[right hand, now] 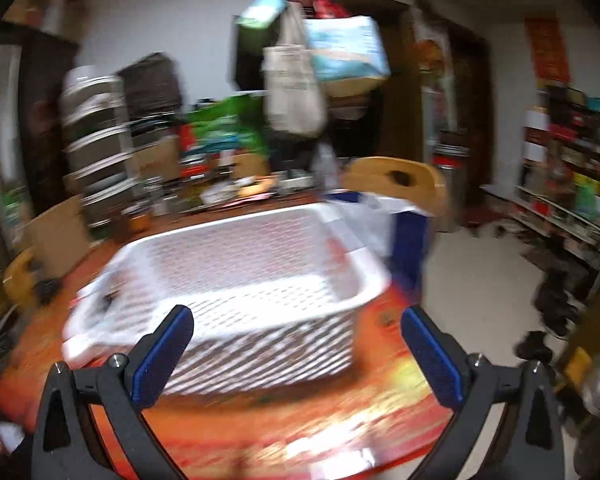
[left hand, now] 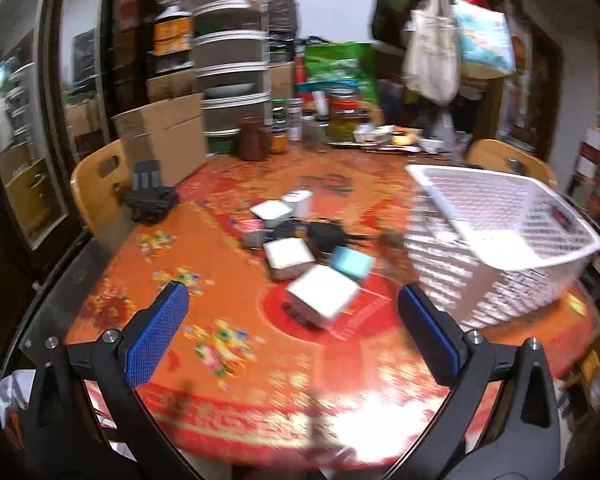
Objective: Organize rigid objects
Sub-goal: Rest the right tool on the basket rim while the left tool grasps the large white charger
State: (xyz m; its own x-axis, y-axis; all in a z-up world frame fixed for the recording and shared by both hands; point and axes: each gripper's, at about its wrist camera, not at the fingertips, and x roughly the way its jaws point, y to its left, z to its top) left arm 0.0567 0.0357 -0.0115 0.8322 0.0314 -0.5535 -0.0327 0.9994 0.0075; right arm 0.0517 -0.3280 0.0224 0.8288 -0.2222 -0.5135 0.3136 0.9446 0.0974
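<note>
Several small boxes lie in a cluster mid-table: a large white box nearest, a light blue box, a white square box and further white boxes. A white lattice basket stands at the right; in the right wrist view the basket fills the middle. My left gripper is open and empty, just short of the large white box. My right gripper is open and empty in front of the basket's near wall.
The round table has an orange-red floral cloth. A black device and a cardboard box sit at the back left, jars and bottles along the back. Wooden chairs stand around the table. Both views are blurred.
</note>
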